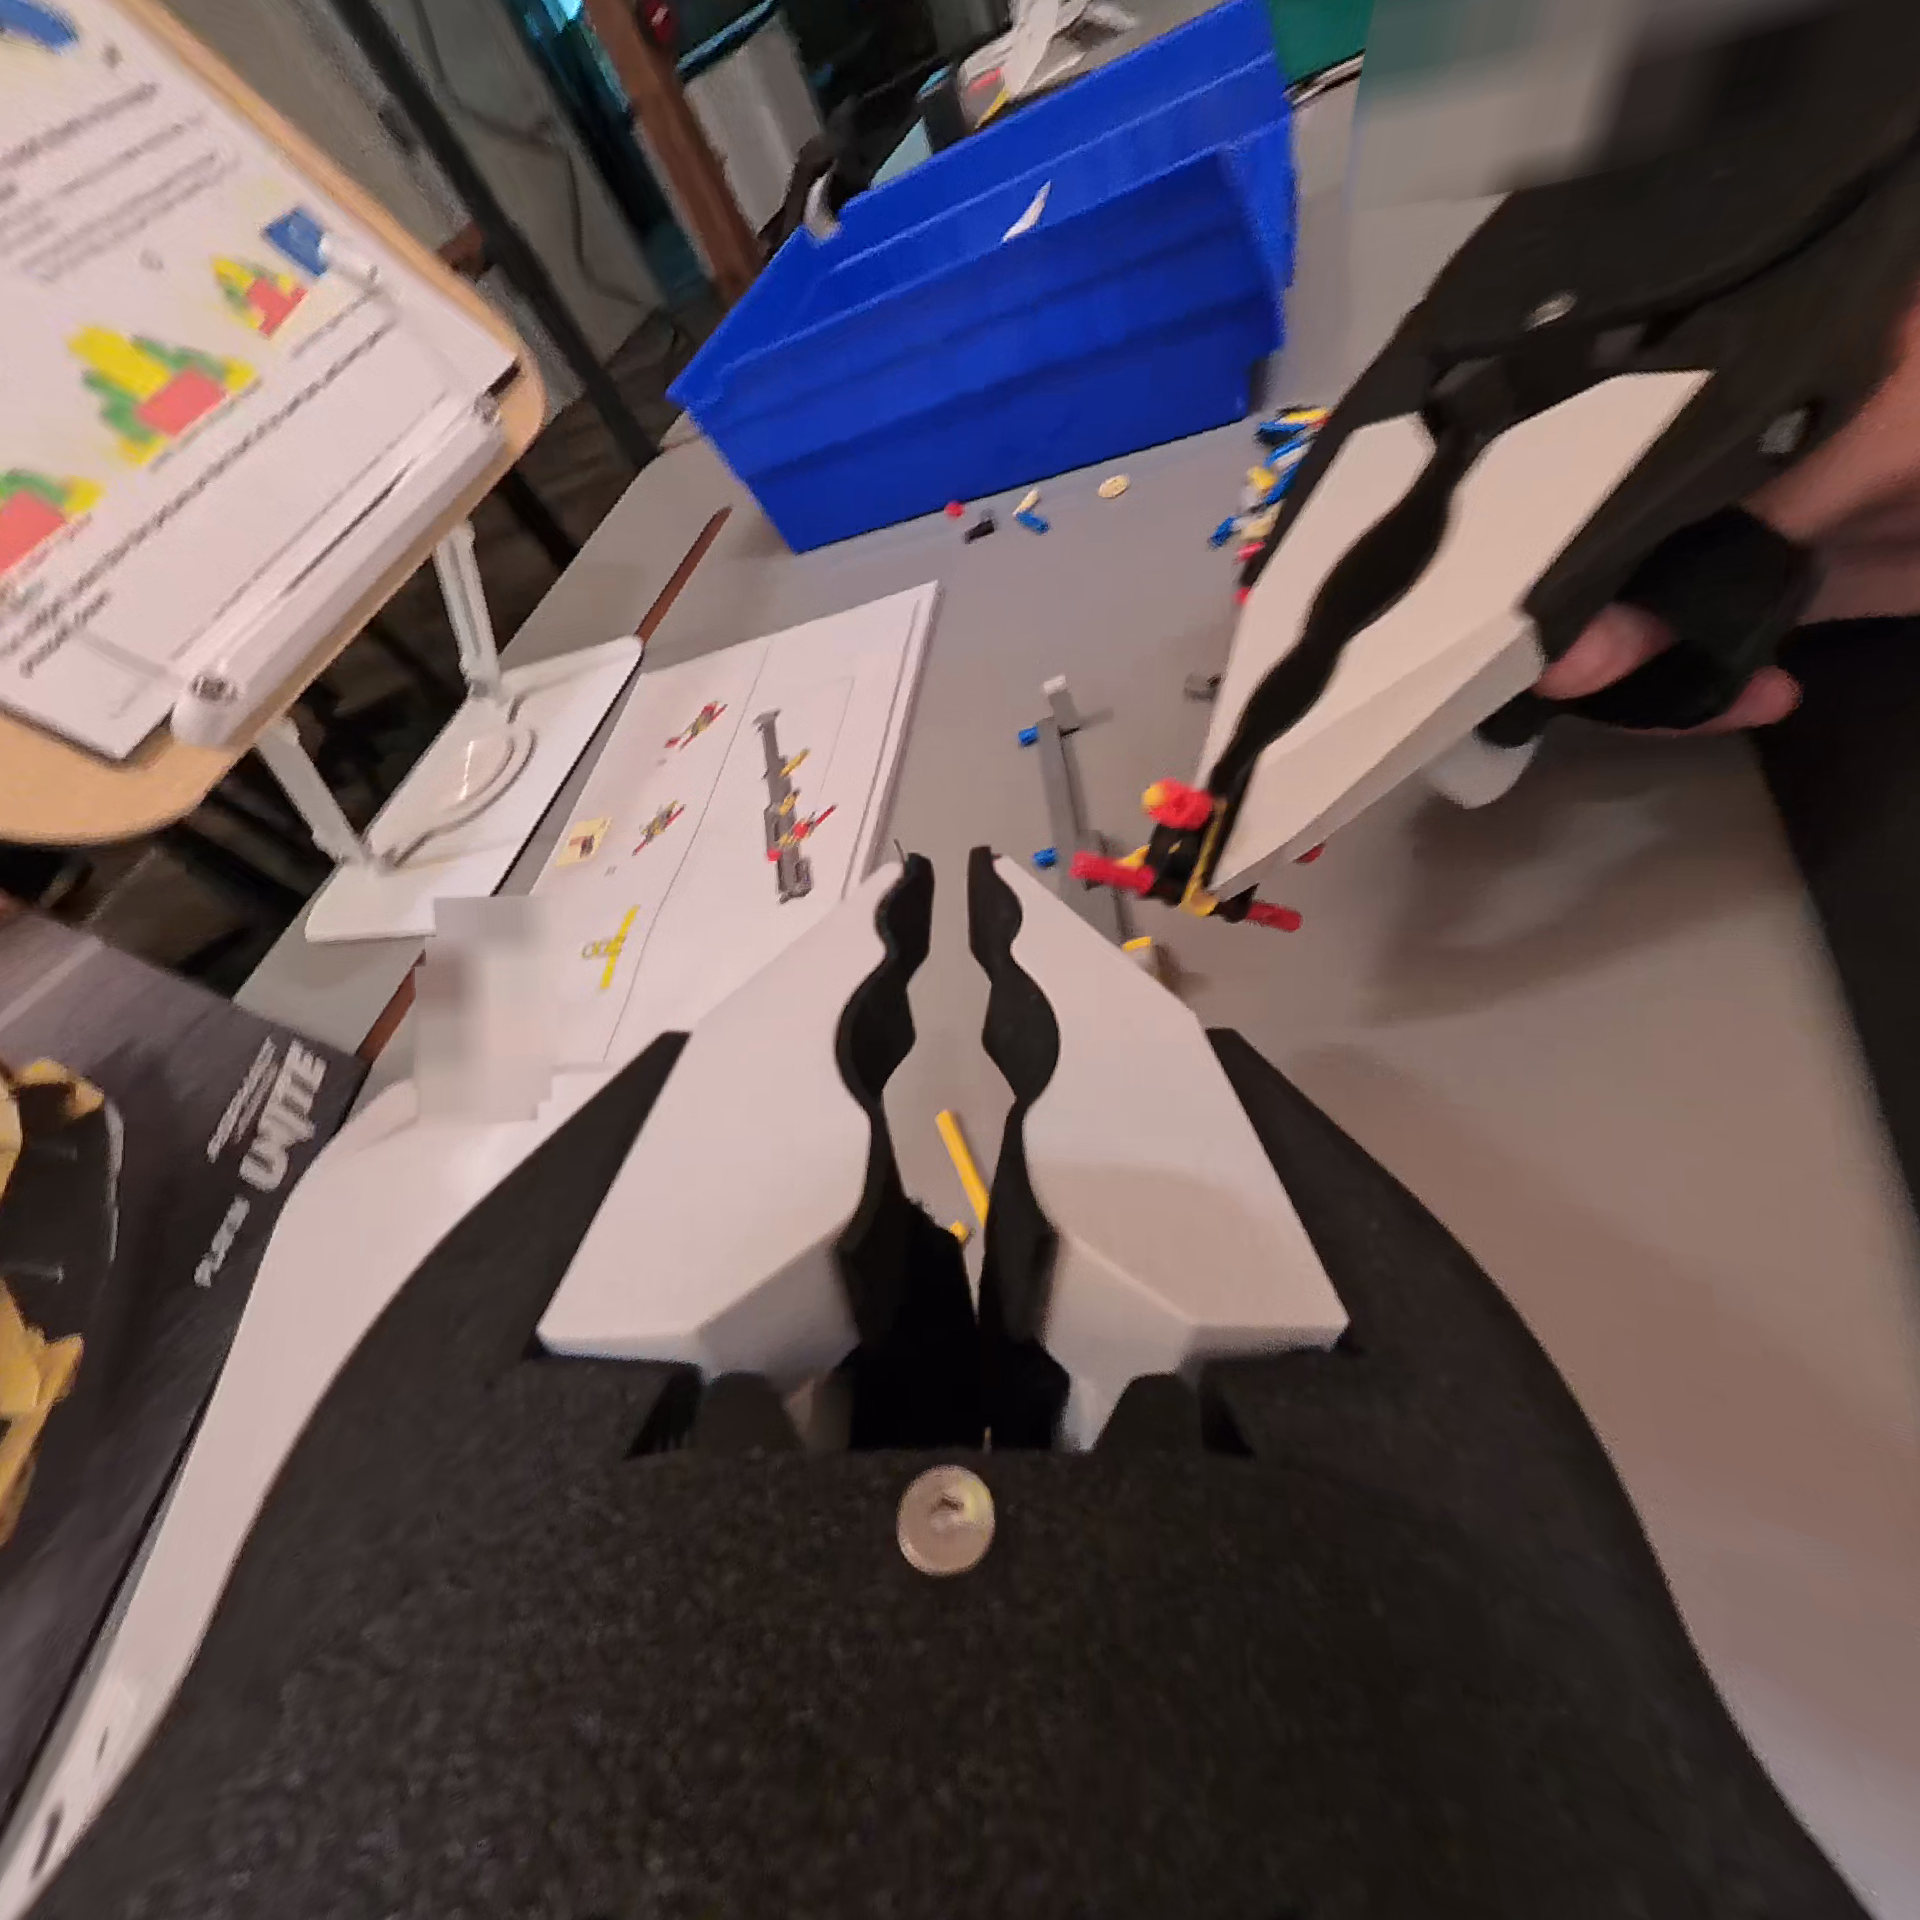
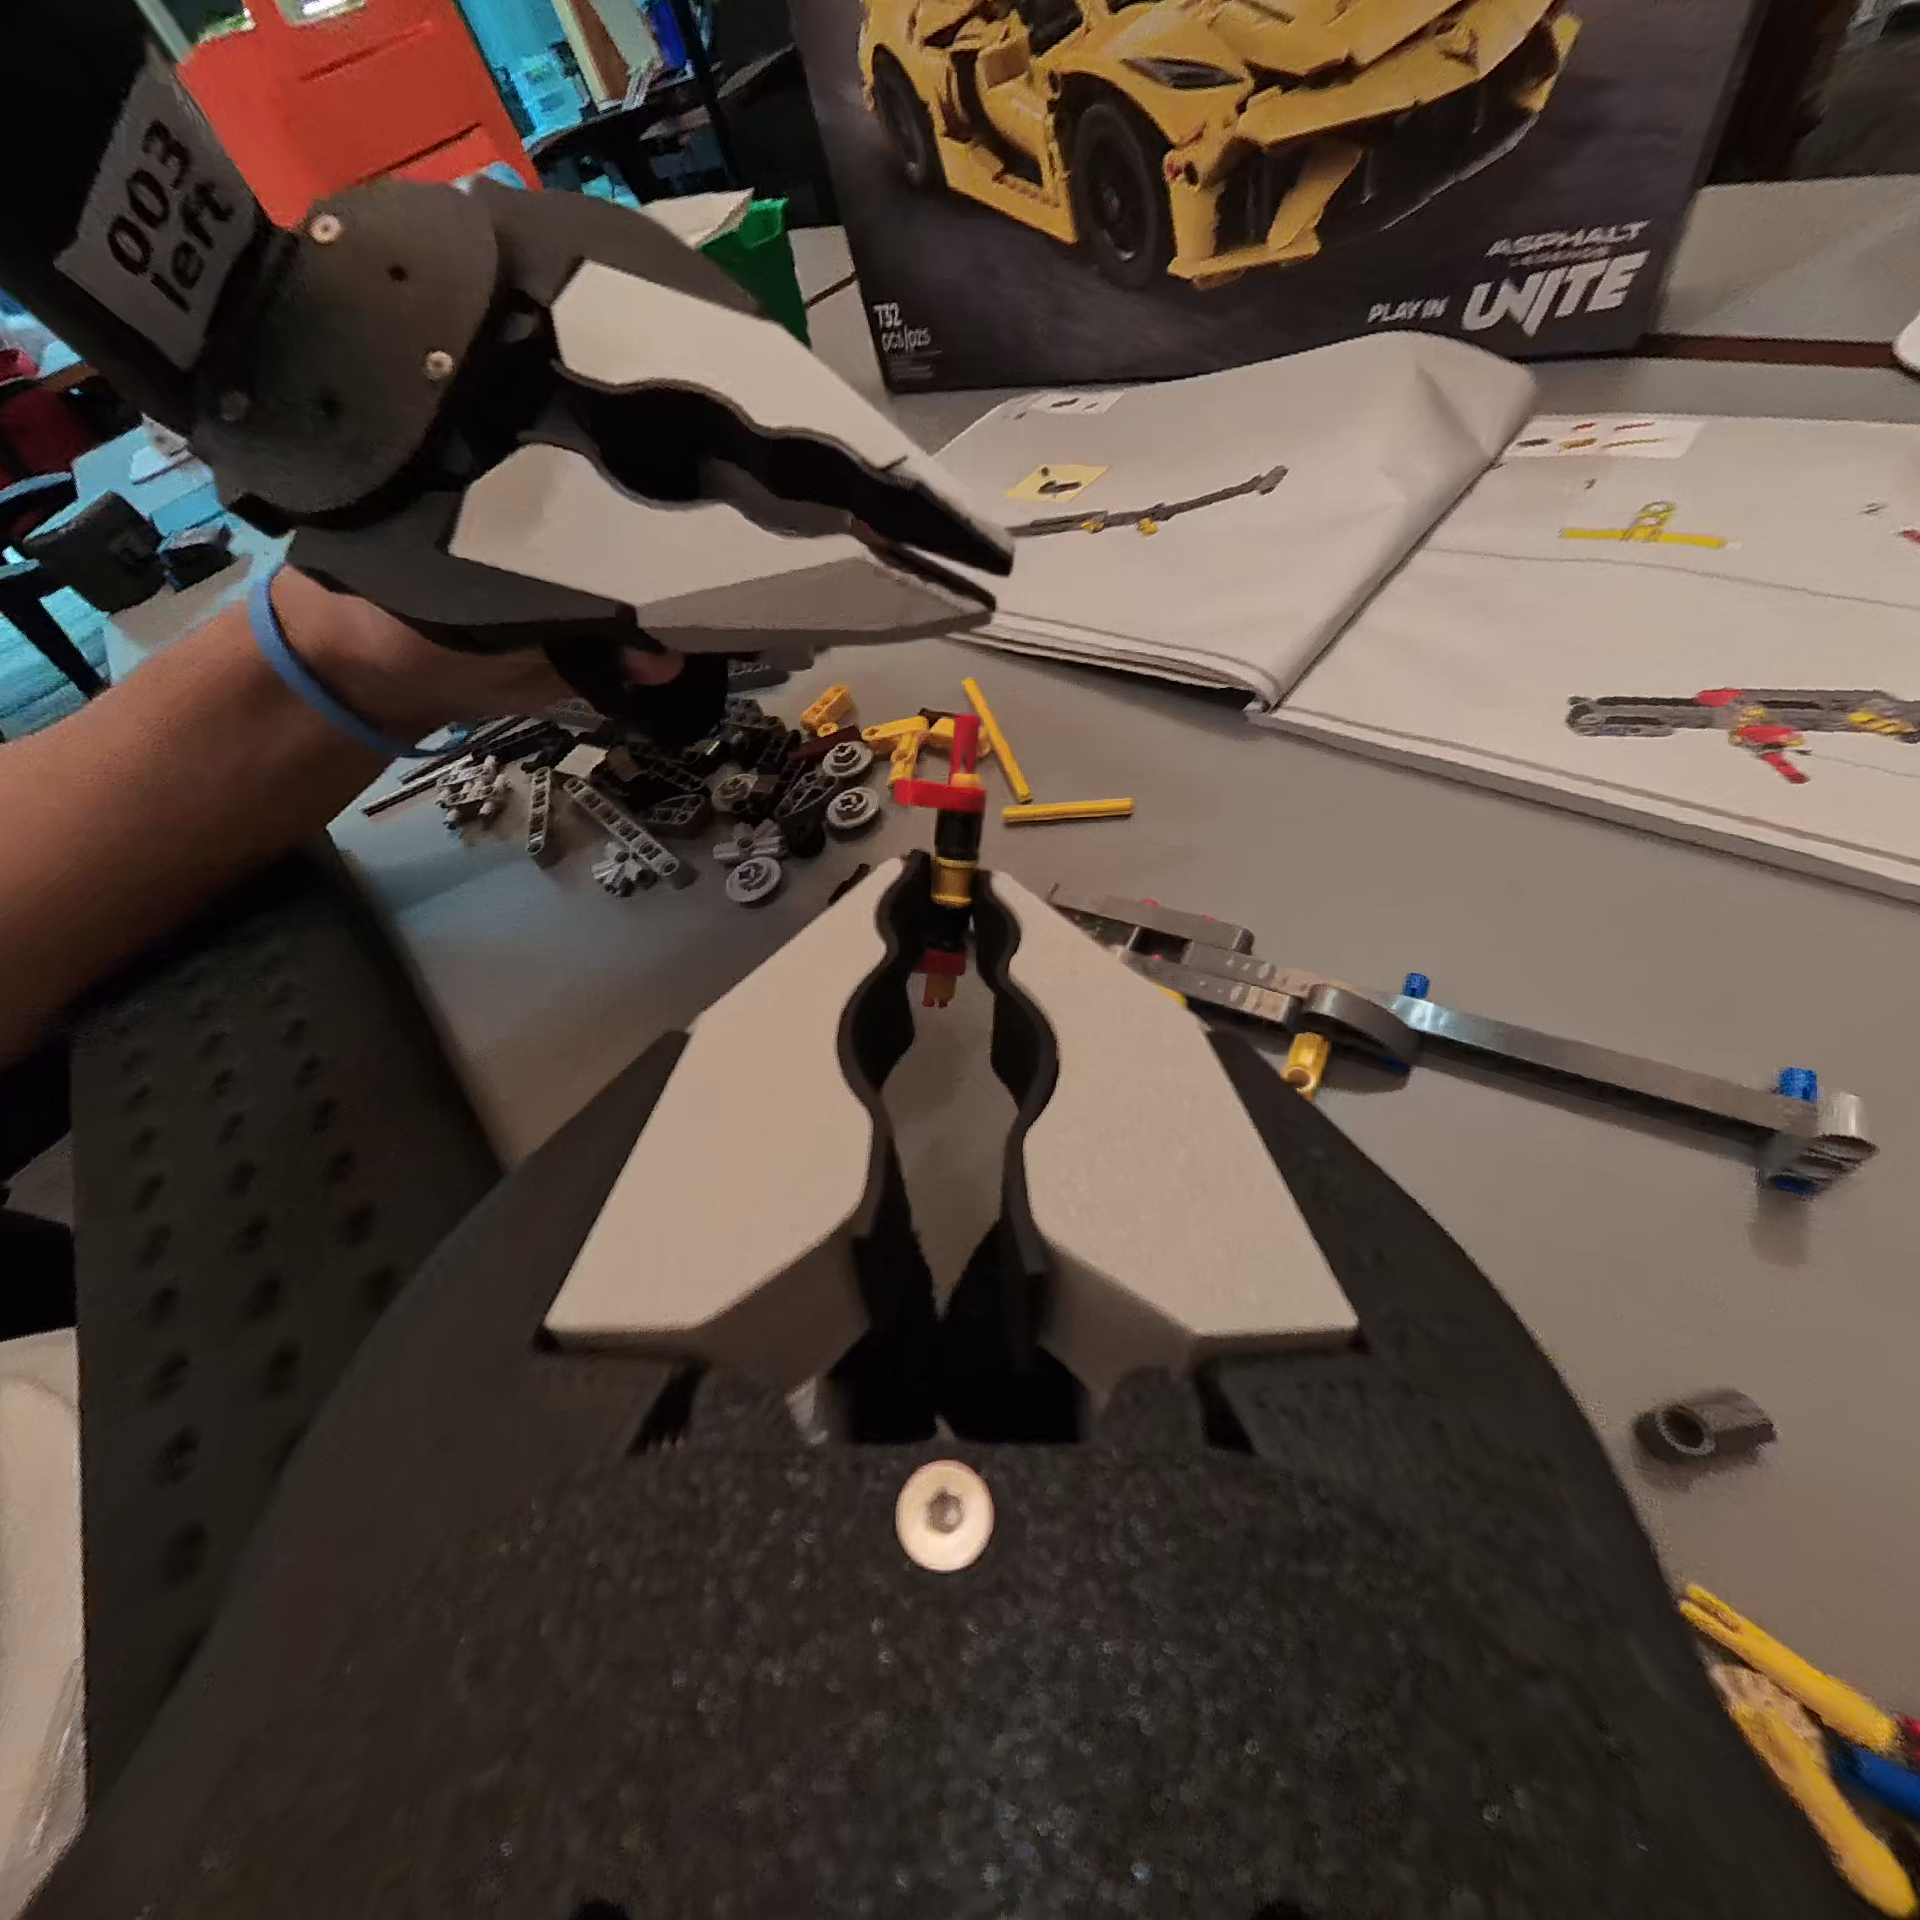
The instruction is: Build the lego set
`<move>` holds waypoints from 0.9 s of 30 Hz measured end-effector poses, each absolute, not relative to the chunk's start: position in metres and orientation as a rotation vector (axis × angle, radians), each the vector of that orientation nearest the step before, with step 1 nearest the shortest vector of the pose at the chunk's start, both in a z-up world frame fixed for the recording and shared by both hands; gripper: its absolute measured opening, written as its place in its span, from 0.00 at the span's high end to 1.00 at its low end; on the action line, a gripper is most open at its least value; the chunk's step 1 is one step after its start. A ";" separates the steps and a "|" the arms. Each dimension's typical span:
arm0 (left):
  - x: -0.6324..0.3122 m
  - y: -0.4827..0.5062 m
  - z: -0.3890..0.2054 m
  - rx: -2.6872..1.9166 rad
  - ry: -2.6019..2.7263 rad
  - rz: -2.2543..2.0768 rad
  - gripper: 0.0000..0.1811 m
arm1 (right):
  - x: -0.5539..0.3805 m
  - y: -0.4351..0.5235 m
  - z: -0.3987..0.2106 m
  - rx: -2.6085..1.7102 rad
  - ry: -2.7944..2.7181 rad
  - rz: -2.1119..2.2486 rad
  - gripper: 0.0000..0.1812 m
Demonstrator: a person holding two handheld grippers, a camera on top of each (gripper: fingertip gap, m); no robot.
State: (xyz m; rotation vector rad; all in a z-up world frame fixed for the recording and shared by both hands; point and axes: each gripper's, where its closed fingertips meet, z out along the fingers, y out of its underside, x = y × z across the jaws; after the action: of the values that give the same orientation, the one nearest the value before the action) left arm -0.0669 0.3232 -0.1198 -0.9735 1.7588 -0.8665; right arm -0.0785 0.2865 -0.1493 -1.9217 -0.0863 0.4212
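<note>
My right gripper [image 2: 951, 883] is shut on a small red, yellow and black lego sub-assembly [image 2: 954, 831] and holds it upright above the grey table. It shows in the left wrist view too, where the right gripper [image 1: 1210, 847] holds the sub-assembly [image 1: 1169, 852] just above the table. My left gripper [image 1: 945, 862] is slightly open and empty, and hovers over the table to the left of the right gripper; in the right wrist view it [image 2: 987, 571] is raised at the upper left. A long grey beam assembly [image 2: 1455, 1029] with blue pins lies on the table beside the right gripper, and also shows in the left wrist view [image 1: 1070, 790].
An open instruction booklet [image 2: 1351, 582] lies beyond, before the set's box [image 2: 1247, 208]. A pile of grey and black parts [image 2: 665, 790] and yellow axles [image 2: 1065, 810] lie ahead. A blue bin [image 1: 987, 343] stands far back, loose pieces [image 1: 1278, 468] beside it. A sheet stand [image 1: 208, 364] is at left. The tips of one gripper are about 5 centimetres away from the tips of the other.
</note>
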 end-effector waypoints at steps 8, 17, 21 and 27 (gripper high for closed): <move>-0.068 0.311 -0.139 -0.970 1.875 -0.854 0.99 | -0.084 0.287 -0.154 -1.953 -0.133 0.387 0.96; -0.068 0.314 -0.158 -1.000 1.951 -0.733 0.99 | -0.080 0.287 -0.152 -1.940 -0.112 0.371 0.96; -0.066 0.315 -0.165 -0.963 1.972 -0.624 1.00 | -0.077 0.288 -0.156 -1.964 -0.103 0.351 0.96; -0.073 0.339 -0.174 -1.070 1.967 -0.530 0.98 | -0.073 0.288 -0.173 -2.122 -0.104 0.273 0.96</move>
State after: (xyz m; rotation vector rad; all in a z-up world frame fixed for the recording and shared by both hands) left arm -0.0730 0.3394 -0.1735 -1.0704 1.9674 -0.5296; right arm -0.0727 0.2878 -0.1731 -2.1216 -0.1045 0.2734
